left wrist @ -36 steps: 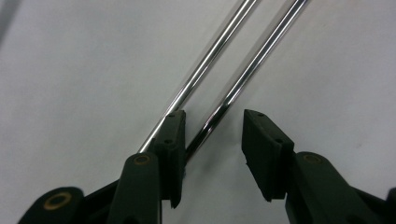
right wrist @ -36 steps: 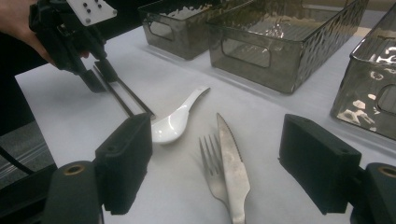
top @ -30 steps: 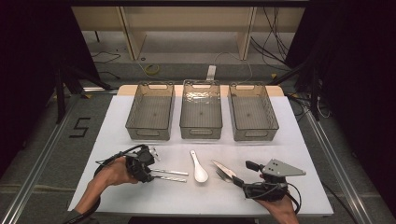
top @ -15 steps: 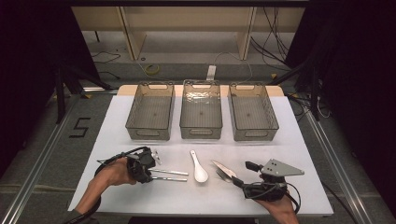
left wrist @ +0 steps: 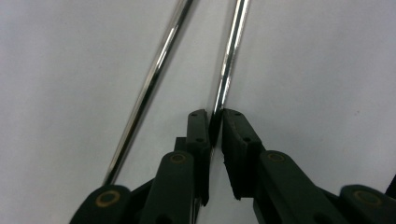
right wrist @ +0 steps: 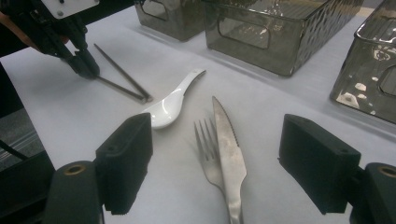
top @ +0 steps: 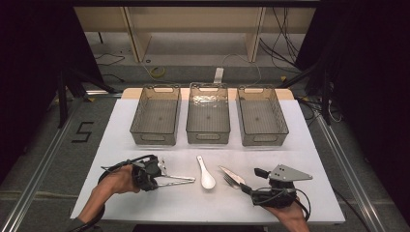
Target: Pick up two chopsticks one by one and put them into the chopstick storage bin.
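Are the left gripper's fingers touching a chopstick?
Touching. In the left gripper view, the left gripper has just closed, its fingers pinching one chopstick.

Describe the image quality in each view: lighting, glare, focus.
High view: the white table is bright, the surroundings dark, with glare on the middle bin. Left gripper view: sharp bright streaks run along the metal chopsticks, one pinched by the left hand-held gripper. Right gripper view: the right hand-held gripper looks soft up close, while the knife and fork show dull reflections.
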### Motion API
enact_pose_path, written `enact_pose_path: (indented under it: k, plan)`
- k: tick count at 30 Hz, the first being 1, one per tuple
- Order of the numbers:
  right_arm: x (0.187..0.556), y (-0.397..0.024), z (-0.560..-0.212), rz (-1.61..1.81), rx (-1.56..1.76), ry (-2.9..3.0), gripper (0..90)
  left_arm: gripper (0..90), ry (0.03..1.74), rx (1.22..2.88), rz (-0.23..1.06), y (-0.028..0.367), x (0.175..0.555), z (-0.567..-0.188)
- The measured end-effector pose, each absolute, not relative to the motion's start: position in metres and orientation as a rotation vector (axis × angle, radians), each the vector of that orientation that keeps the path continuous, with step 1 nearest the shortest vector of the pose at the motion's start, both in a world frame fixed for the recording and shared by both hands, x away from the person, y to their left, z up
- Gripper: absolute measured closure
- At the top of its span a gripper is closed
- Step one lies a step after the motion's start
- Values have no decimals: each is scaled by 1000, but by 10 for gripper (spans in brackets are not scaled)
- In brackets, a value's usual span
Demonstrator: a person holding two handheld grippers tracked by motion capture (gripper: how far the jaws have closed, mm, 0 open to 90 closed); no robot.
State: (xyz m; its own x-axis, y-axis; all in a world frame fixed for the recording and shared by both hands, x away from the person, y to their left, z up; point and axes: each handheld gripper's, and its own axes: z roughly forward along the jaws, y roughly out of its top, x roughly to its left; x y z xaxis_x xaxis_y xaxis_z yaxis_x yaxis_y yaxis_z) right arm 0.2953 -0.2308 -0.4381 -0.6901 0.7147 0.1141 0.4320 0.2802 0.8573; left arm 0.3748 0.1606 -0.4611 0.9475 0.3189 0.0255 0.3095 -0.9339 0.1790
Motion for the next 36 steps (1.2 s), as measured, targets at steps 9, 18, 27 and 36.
enact_pose_path:
  k: [9,18,27,36]
  plan:
    - [296,-231,-439,1355,1054,2273,268,846,442,2920,70,162,375,-461]
    - [296,-231,-438,1361,1056,2266,270,850,466,2887,77,163,374,-459]
    - [297,-233,-438,1359,1057,2263,271,851,547,2789,125,166,377,-444]
    - [297,-235,-438,1370,1071,2247,270,851,769,2570,189,176,391,-423]
